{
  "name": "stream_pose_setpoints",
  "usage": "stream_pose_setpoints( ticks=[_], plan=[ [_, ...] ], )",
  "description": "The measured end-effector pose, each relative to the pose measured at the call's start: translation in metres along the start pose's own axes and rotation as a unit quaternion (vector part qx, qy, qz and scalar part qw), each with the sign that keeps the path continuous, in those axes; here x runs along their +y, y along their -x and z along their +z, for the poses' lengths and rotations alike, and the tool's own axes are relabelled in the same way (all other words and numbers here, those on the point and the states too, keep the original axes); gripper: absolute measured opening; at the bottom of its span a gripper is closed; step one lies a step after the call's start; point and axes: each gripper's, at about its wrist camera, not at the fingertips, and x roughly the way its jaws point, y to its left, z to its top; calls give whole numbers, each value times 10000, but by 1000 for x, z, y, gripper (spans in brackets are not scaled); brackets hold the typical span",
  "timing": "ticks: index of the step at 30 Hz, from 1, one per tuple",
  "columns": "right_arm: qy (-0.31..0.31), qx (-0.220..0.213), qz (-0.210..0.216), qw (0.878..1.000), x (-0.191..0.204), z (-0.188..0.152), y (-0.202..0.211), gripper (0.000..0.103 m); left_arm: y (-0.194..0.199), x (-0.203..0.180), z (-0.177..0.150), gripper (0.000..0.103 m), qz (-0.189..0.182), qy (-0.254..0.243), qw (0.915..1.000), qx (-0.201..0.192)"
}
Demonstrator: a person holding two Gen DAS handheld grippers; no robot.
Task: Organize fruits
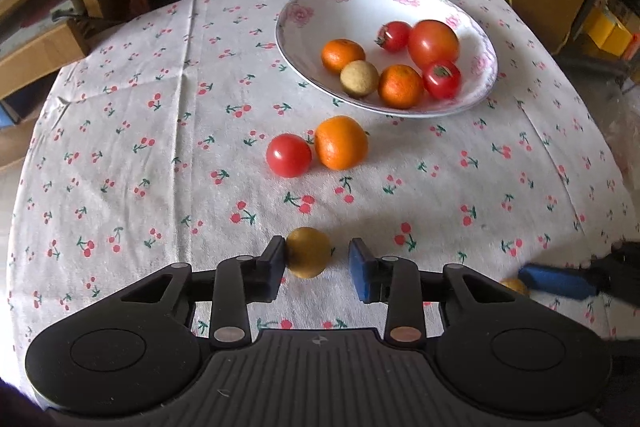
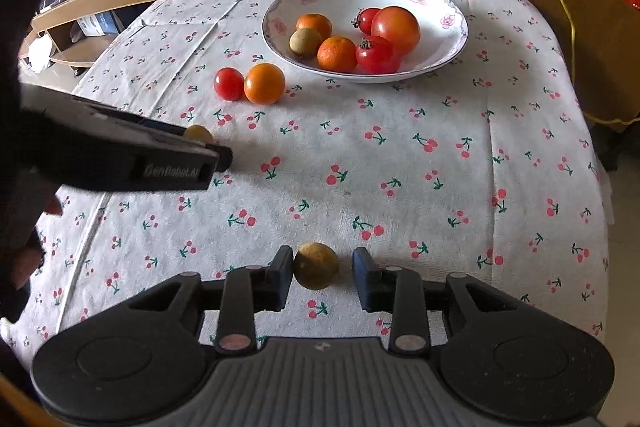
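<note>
Two small brown fruits are lined up for pickup at once, one in front of each gripper, and neither is held yet. The left gripper (image 1: 317, 259) stands spread apart around the left brown fruit (image 1: 308, 252); its left pad looks to be touching the skin while the right pad is still clear of it. The right gripper (image 2: 323, 269) is likewise released, with the right brown fruit (image 2: 316, 265) just beside its left pad and a gap on the other side.

Both fruits sit off-centre between the jaws, and that is the main risk as I judge it. A round fruit pressed from one side first may roll out toward the far end of the cherry-print cloth (image 1: 160, 147) instead of being pinched, and the soft cloth will do little to stop it. Closing hard could also bruise or squirt out so small a fruit.

Farther away, a loose tomato (image 1: 288, 155) and a loose orange (image 1: 341, 142) rest touching each other on the cloth, near the rim of the flowered bowl (image 1: 304, 11), which already holds two oranges, three tomatoes and a pale round fruit. A fruit rolling forward could knock into this pair and scatter them.

Since the two grippers work near each other at the near edge, carrying both fruits toward the bowl together risks the tools colliding above it, or dropping onto piled fruit and bouncing out
</note>
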Motion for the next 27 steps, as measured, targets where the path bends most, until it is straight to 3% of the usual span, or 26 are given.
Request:
stream_pose_setpoints(
  ticks=[1, 4, 14, 17, 24, 27],
  plan=[
    [-22, -12, 13, 10000, 0, 1, 0, 26, 1, -1, -2, 39, 21, -44, 10000, -7],
    [-41, -47, -12, 10000, -2, 0, 3, 26, 4, 2, -6, 33, -56, -59, 10000, 21],
    [-244, -190, -13, 9995, -5, -14, 24, 26, 21, 8, -22, 32, -133, -15, 9999, 0],
    [-330, -234, 4, 9992, -5, -18, 29, 26, 22, 11, -18, 36, -226, 155, 9996, -26],
    [-459, -161, -21, 9988, -8, -21, 26, 26, 21, 11, -5, 57, -339, 384, 9986, -104],
    [-489, -161, -2, 9987, -9, -19, 24, 26, 16, 12, -2, 57, -296, 436, 9986, -101]
  ],
)
